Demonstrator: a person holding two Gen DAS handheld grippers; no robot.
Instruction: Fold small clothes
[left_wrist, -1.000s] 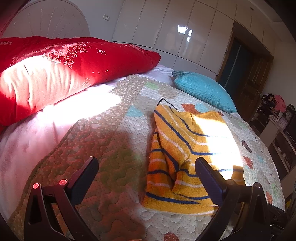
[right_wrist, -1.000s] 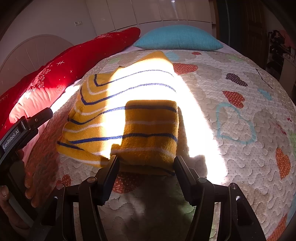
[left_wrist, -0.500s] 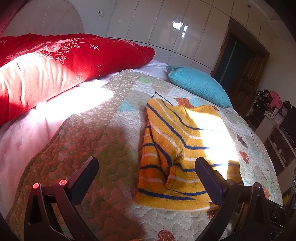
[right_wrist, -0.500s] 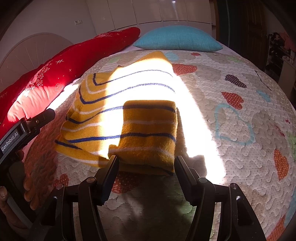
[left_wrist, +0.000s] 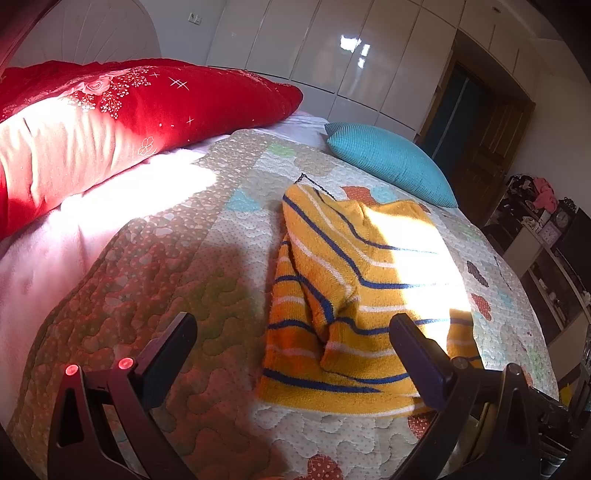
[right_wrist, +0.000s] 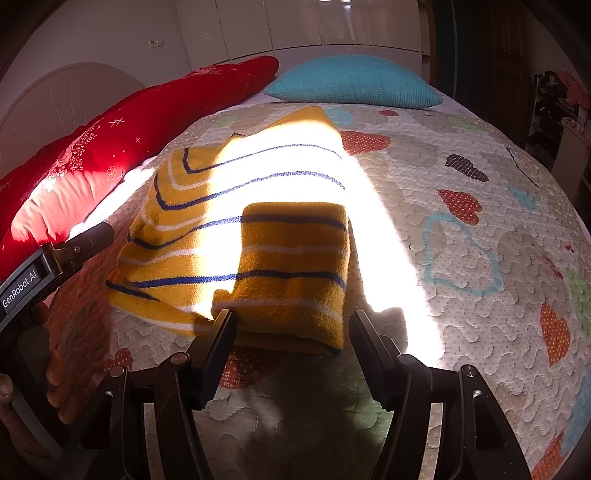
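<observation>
On the quilted bed (left_wrist: 207, 280), in the left wrist view, the yellow striped garment (left_wrist: 354, 280) is being seen slightly further left in the frame than a second ago, so the left hand-held gripper (left_wrist: 291, 343) is being swung a little rightward toward its near hem. Its jaws are being held wide apart, with nothing gripped; the right finger is being shown in front of the hem, contact not discernible.

In the right wrist view, little is being changed: one sleeve is lying folded over the body. The right hand-held gripper (right_wrist: 290, 328) is being kept open, empty, its fingers flanking the folded edge. The next fold appears to be being prepared.
</observation>
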